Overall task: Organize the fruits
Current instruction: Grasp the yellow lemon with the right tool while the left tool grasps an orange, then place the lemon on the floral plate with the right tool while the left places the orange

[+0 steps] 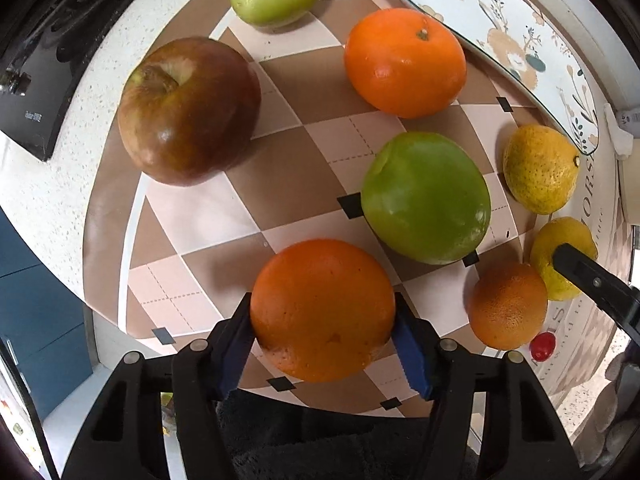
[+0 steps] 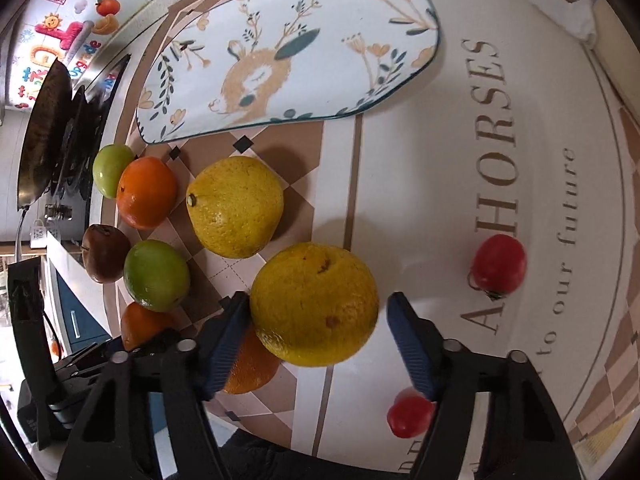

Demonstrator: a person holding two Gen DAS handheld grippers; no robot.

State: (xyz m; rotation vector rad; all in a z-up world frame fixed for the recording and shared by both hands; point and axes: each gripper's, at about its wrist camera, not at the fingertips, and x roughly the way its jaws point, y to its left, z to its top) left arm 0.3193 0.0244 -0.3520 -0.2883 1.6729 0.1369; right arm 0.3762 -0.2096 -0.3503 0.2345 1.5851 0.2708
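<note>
Left hand-held gripper (image 1: 322, 320) was clamped on an orange (image 1: 322, 308): both blue pads touched its sides at 9 and 3 o'clock, and the fruit sat dead ahead at 12 o'clock, low in the left wrist view. Can't tell if it was lifted or still resting on the checkered mat (image 1: 280, 168).

Right hand-held gripper (image 2: 316, 320) stood wide around a yellow citrus (image 2: 314, 304). The left pad touched or nearly touched its flank; the right pad stood apart with a visible gap. The fruit lay slightly toward 11 o'clock of the jaw centre, so closing would likely push it right first.

Both fruits are roundish, no long axis to align.

The floral plate (image 2: 288, 60) lay at 12 o'clock from the right gripper, beyond another yellow citrus (image 2: 236, 206). From the left gripper it sat at 1–2 o'clock, past a green apple (image 1: 426, 198) and a second orange (image 1: 404, 62). My read: the right side is nearer the plate, if that's the target.

Two small red fruits (image 2: 498, 264) sat at 2 and 5 o'clock on the right.
</note>
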